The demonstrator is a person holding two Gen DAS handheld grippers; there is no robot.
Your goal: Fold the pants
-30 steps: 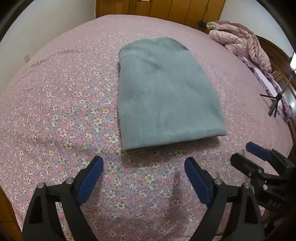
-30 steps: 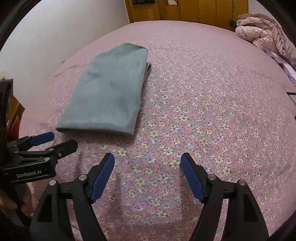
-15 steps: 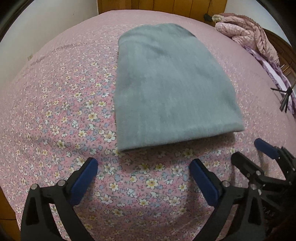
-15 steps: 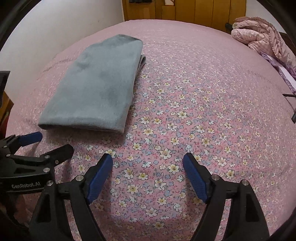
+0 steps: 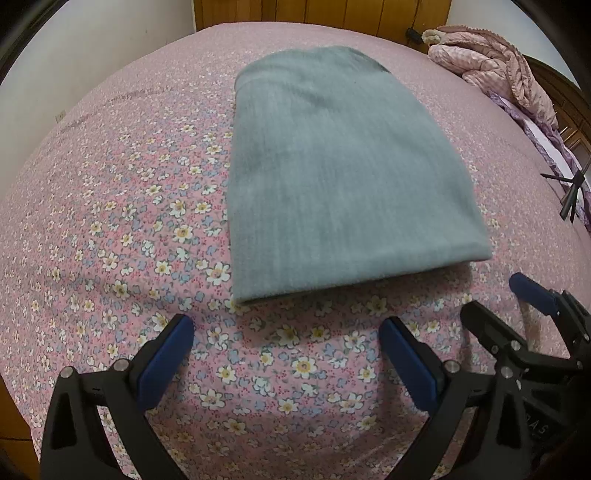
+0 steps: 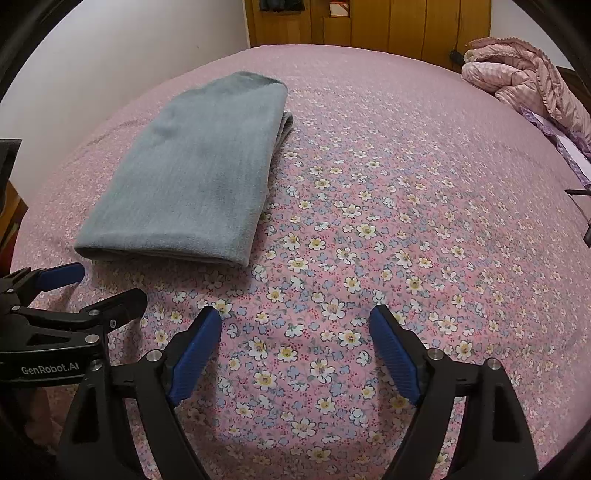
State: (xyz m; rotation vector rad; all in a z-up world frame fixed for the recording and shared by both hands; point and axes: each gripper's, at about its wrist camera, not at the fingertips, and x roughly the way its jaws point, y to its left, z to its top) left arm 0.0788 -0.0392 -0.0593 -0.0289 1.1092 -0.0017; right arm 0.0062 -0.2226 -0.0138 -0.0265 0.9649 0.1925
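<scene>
The grey-blue pants (image 5: pixel 332 177) lie folded into a flat oblong on the pink flowered bed (image 5: pixel 110 221), folded edge towards me. They also show in the right wrist view (image 6: pixel 199 177), at the upper left. My left gripper (image 5: pixel 286 332) is open and empty, just short of the near fold. My right gripper (image 6: pixel 295 325) is open and empty over bare bedspread, to the right of the pants. Each gripper shows at the edge of the other's view.
A crumpled pink quilt (image 5: pixel 491 70) lies at the bed's far right corner. A wooden headboard or wardrobe (image 6: pixel 369 22) stands behind the bed, and a white wall (image 6: pixel 129 55) to the left. A black tripod (image 5: pixel 570 188) stands at the right edge.
Both grippers have moved forward a little towards the pants, which now look larger. Both jaws stay open and the pants have not moved.
</scene>
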